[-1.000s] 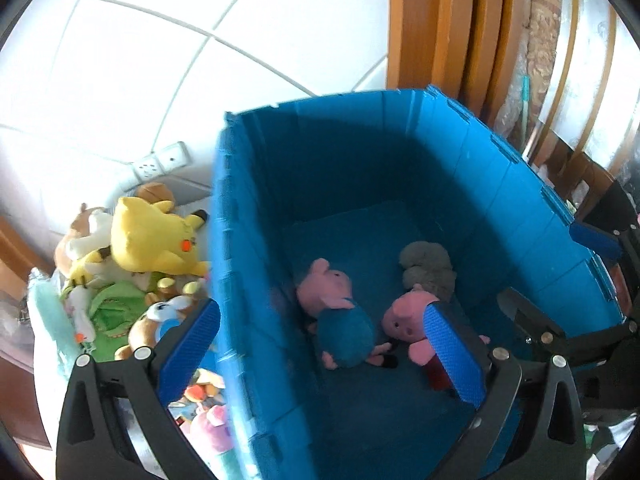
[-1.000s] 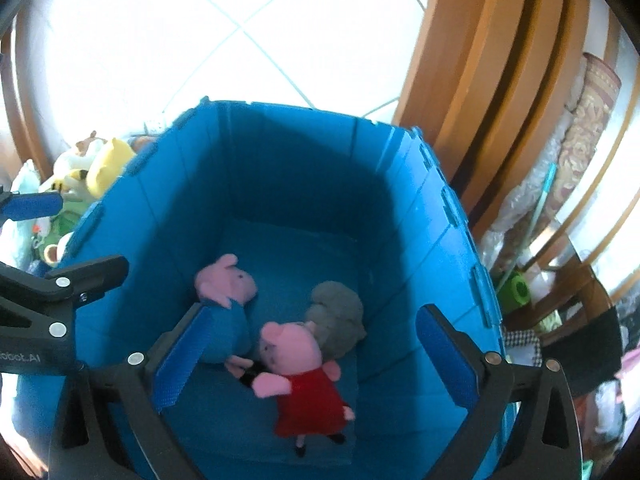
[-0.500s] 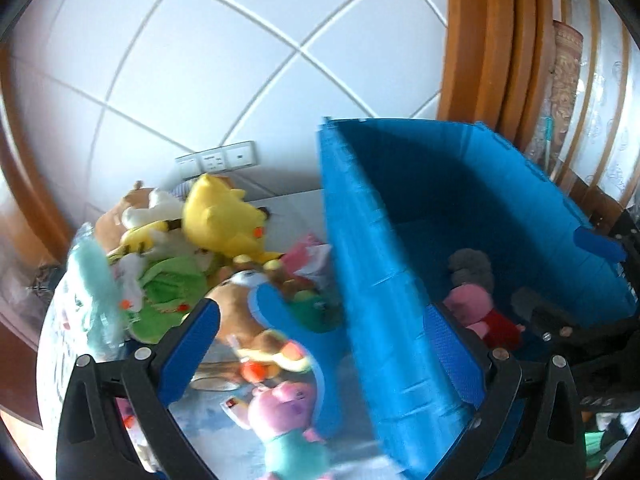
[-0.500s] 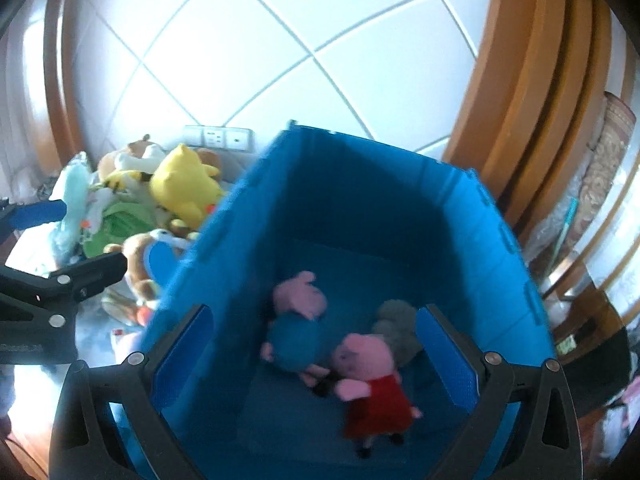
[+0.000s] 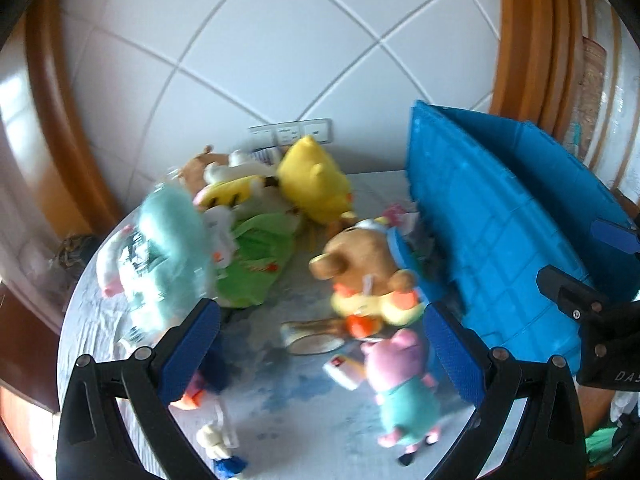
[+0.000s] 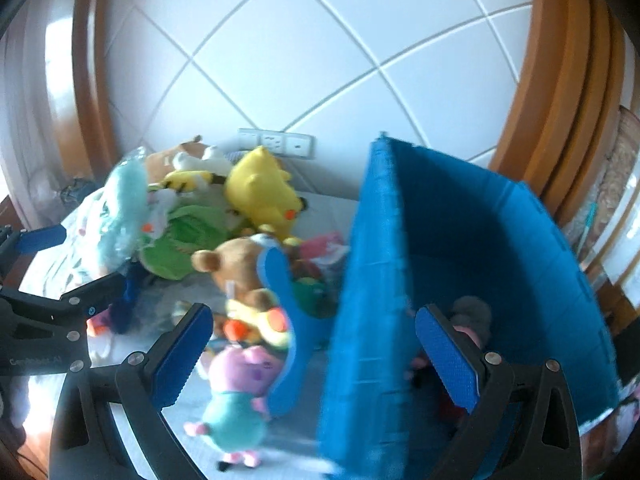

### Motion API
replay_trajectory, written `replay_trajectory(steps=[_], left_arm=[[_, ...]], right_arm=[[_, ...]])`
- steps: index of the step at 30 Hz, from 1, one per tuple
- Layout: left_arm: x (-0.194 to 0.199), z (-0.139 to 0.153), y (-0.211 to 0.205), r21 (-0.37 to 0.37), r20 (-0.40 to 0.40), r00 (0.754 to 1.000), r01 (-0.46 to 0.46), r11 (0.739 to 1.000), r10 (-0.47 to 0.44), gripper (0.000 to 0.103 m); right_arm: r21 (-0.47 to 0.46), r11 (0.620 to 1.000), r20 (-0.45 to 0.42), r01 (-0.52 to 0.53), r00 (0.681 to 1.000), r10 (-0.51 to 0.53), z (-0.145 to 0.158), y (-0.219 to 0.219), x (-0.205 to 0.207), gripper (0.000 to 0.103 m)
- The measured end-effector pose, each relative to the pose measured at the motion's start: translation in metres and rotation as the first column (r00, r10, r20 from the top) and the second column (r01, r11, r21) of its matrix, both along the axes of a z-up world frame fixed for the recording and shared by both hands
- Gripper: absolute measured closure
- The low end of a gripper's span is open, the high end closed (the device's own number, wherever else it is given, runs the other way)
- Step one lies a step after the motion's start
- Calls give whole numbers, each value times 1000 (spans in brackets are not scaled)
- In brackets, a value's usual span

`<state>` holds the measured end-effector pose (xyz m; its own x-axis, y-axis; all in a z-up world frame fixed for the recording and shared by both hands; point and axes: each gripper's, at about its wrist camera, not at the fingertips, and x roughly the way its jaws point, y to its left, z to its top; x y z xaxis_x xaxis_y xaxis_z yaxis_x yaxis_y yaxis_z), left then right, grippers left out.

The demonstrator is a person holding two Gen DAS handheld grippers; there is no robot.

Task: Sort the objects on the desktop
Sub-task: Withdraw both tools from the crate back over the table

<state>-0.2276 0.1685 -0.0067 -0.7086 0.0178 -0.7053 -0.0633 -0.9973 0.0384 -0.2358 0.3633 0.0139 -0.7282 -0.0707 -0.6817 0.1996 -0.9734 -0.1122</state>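
A pile of plush toys lies on the round table left of a blue crate (image 5: 500,248) (image 6: 452,264). My left gripper (image 5: 320,344) hangs open and empty over the table. Beyond it sit a brown bear plush (image 5: 368,268) (image 6: 244,276), a pink pig in a teal dress (image 5: 400,380) (image 6: 236,396), a yellow plush (image 5: 312,180) (image 6: 260,192), a green plush (image 5: 256,264) and a pale teal plush (image 5: 168,248). My right gripper (image 6: 316,352) is open and empty, straddling the crate's left wall. A grey plush (image 6: 472,316) lies inside the crate.
The table (image 5: 288,392) has a light cloth and ends in a rounded edge at the left. A tiled wall with a socket strip (image 5: 292,132) stands behind. Wooden frames flank both sides. Small toys (image 5: 220,444) lie near the front edge.
Both grippers have swung left, from above the crate's inside toward the plush pile on the table. The pigs in the crate have dropped out of the left wrist view. Both stay open.
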Motion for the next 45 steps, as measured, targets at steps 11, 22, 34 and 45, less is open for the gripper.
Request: replay_trajectory(steps=[11, 22, 34, 45], left_arm=[[50, -46, -101, 31, 32, 975, -219, 975, 218, 0], [104, -101, -175, 18, 124, 904, -414, 910, 409, 5], [112, -126, -259, 22, 153, 924, -357, 934, 349, 5], [86, -144, -325, 27, 203, 970, -139, 990, 131, 5]], right_arm=[[-43, 984, 71, -170, 982, 173, -47, -78, 4, 0], [-33, 949, 158, -315, 936, 316, -101, -143, 14, 14], [-55, 937, 222, -345, 911, 349, -134, -241, 36, 19], [-75, 983, 298, -170, 937, 185, -174, -324, 51, 29]])
